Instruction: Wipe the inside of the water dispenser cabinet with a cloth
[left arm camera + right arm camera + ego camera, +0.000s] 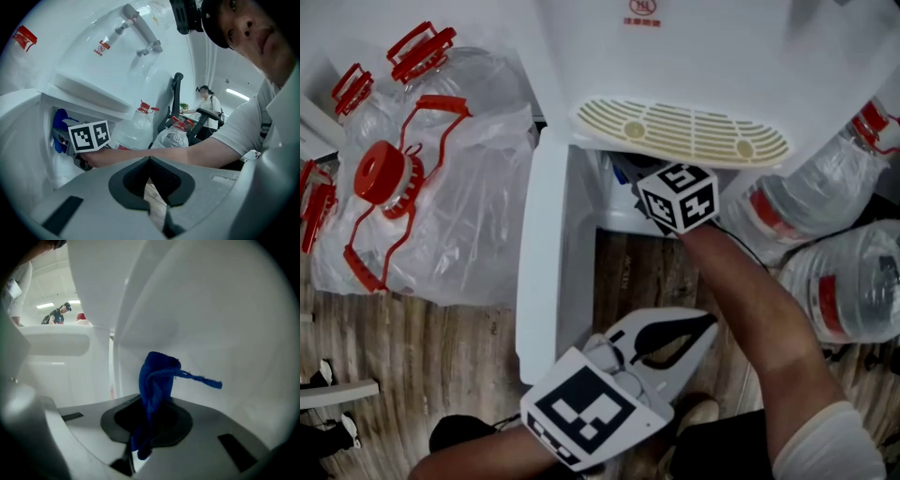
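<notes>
The white water dispenser (pixel 694 56) stands ahead with its lower cabinet door (pixel 542 262) swung open to the left. My right gripper (pixel 149 404) reaches into the cabinet, its jaws shut on a blue cloth (pixel 157 378) that stands up against the white inner wall (pixel 225 324). In the head view only its marker cube (pixel 678 197) shows below the drip tray grille (pixel 680 131). The left gripper view shows that cube (pixel 89 136) and a bit of blue cloth (pixel 60 124) inside the opening. My left gripper (pixel 710 323) hangs low outside the cabinet, shut and empty.
Large water jugs with red caps and handles (pixel 384 173) lie in clear plastic at the left. More bottles (pixel 848 281) crowd the dispenser's right side. The floor (pixel 412 337) is wood plank. A person and an office chair (pixel 206 117) are in the background.
</notes>
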